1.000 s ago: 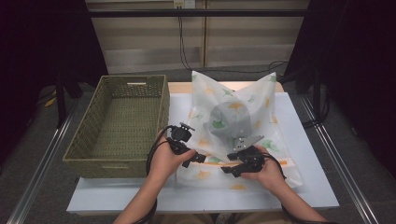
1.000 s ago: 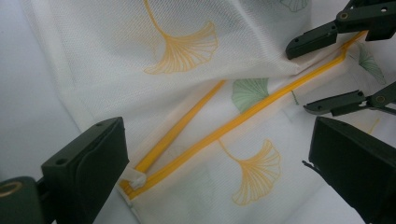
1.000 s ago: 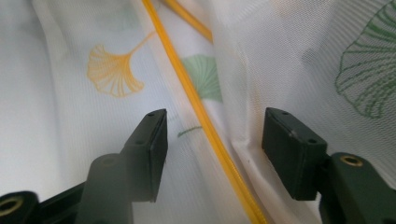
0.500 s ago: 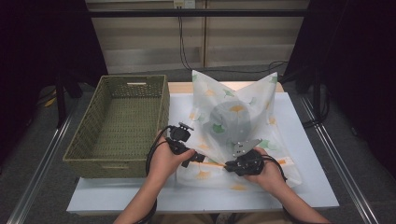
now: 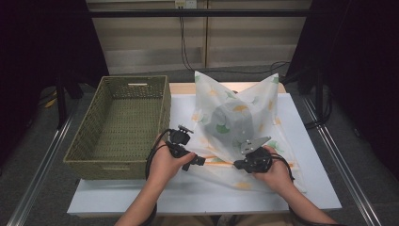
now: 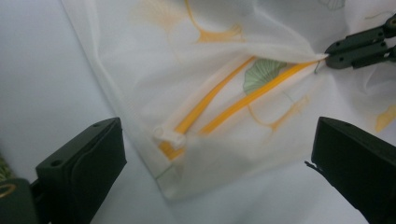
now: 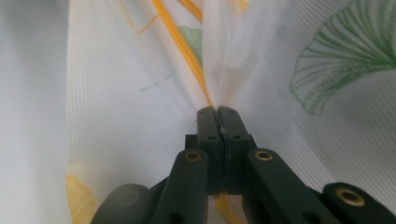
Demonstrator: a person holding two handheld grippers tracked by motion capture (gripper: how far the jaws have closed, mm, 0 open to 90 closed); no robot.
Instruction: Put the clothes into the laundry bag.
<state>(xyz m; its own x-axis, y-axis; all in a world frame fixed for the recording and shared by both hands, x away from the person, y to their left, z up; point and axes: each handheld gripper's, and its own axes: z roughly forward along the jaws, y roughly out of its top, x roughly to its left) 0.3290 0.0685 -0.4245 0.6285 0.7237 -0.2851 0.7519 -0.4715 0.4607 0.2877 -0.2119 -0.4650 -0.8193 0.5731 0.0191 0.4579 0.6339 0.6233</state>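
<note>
Right claw (image 7: 217,112) pinching zippered mesh bag (image 5: 235,117) at its orange zipper (image 6: 219,100), bracing it near counter's (image 5: 188,197) front edge (left claw (image 6: 215,154) spread, straddling slider (image 6: 169,137)).

Both forearms are showing bare, with no sleeves. The left tool (image 5: 200,161) is wearing matte black housing, and a black cable is looping from its rear. The right tool (image 5: 237,165) is carrying a grey three-cornered plate on top. Its flat black jaws are showing brass-ringed pivot holes and small screws behind the tips.
</note>
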